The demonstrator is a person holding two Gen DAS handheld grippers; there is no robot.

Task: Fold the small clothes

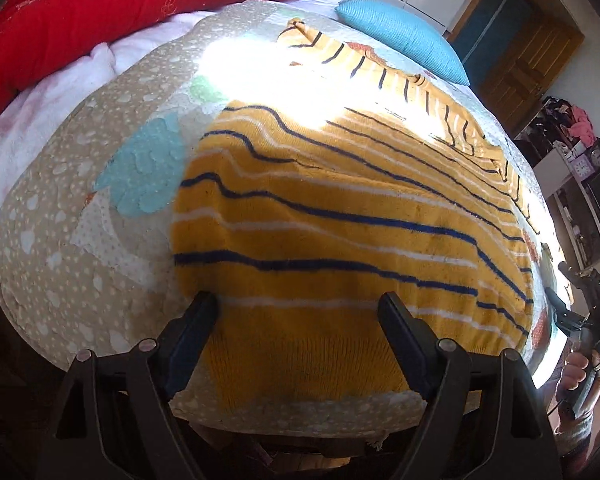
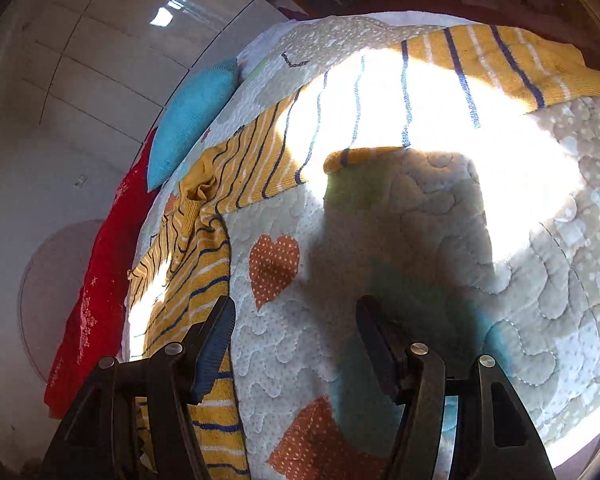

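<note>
A yellow knit sweater (image 1: 340, 216) with dark blue and white stripes lies spread flat on a quilted bedspread (image 1: 80, 208). My left gripper (image 1: 298, 306) is open just above the sweater's ribbed bottom hem, its left finger (image 1: 198, 320) at the hem's left corner. My right gripper (image 2: 296, 320) is open over the bare quilt (image 2: 420, 264), its left finger (image 2: 216, 340) beside a sleeve of the sweater (image 2: 200, 280). The sweater's body (image 2: 480, 64) lies farther off in bright sunlight. The right gripper and the hand holding it also show at the left wrist view's right edge (image 1: 584, 320).
A red pillow (image 1: 100, 12) and a blue cushion (image 1: 404, 36) lie at the far side of the bed. A wooden door (image 1: 528, 56) and cluttered shelves (image 1: 580, 148) stand to the right. The bed's near edge (image 1: 292, 412) is just under my left gripper.
</note>
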